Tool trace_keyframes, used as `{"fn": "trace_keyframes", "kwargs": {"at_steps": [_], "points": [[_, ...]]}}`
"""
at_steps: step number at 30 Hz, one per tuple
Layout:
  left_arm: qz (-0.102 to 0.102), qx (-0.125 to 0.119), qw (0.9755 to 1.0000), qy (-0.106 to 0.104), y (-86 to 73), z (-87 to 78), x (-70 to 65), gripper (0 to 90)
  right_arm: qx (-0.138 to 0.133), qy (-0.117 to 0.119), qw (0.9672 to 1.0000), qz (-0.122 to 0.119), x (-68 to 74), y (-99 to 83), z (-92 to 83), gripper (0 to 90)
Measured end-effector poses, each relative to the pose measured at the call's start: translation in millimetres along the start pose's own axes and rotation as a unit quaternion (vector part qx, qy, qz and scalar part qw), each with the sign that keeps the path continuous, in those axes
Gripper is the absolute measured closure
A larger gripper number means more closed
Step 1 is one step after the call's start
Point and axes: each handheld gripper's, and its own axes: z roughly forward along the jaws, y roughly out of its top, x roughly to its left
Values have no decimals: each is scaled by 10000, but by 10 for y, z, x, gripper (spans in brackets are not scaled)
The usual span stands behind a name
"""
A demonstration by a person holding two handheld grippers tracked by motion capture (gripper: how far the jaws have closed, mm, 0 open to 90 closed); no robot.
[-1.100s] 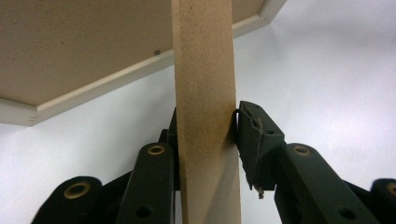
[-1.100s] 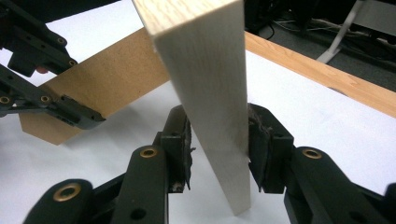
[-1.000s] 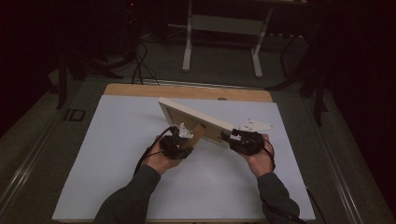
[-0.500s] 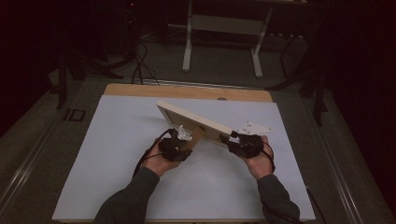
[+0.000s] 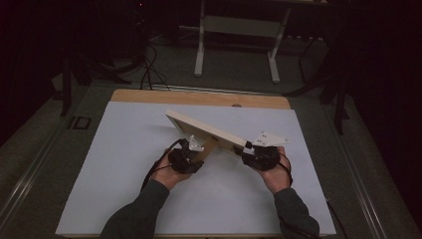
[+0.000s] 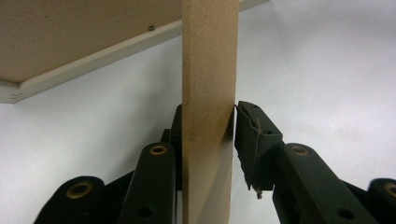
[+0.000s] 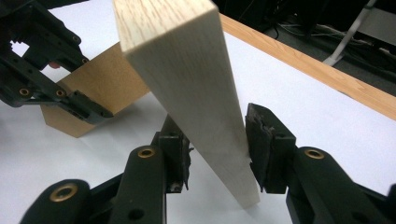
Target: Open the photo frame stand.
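A light wooden picture frame (image 5: 209, 130) hangs tilted over the white mat, its right end lower. A brown board stand (image 5: 208, 148) hangs from its back. My left gripper (image 5: 199, 149) is shut on that brown stand (image 6: 209, 70), which rises between the pads (image 6: 252, 140) up to the frame's brown backing (image 6: 70, 32). My right gripper (image 5: 247, 148) is shut on the frame's right end. In the right gripper view the pale wood edge (image 7: 187, 70) runs down between my jaws (image 7: 215, 144), with the brown stand (image 7: 102, 84) and the left gripper (image 7: 88, 109) behind it.
A white mat (image 5: 124, 174) covers most of the wooden table (image 5: 149, 97), with bare mat all round the hands. Beyond the table's far edge a dark floor holds white desk legs (image 5: 201, 45) and loose cables (image 5: 149, 64).
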Motion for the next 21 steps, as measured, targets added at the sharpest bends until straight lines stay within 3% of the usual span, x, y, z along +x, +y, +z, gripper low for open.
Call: {"fn": "trace_keyframes", "kwargs": {"at_steps": [11, 21], "points": [[2, 26, 10000, 43, -22, -5, -4, 684, -11, -3, 10000, 11, 2, -4, 1, 607], [-28, 0, 10000, 9, -51, -50, 19, 594, 6, 48, 10000, 48, -10, -3, 1, 600]]}}
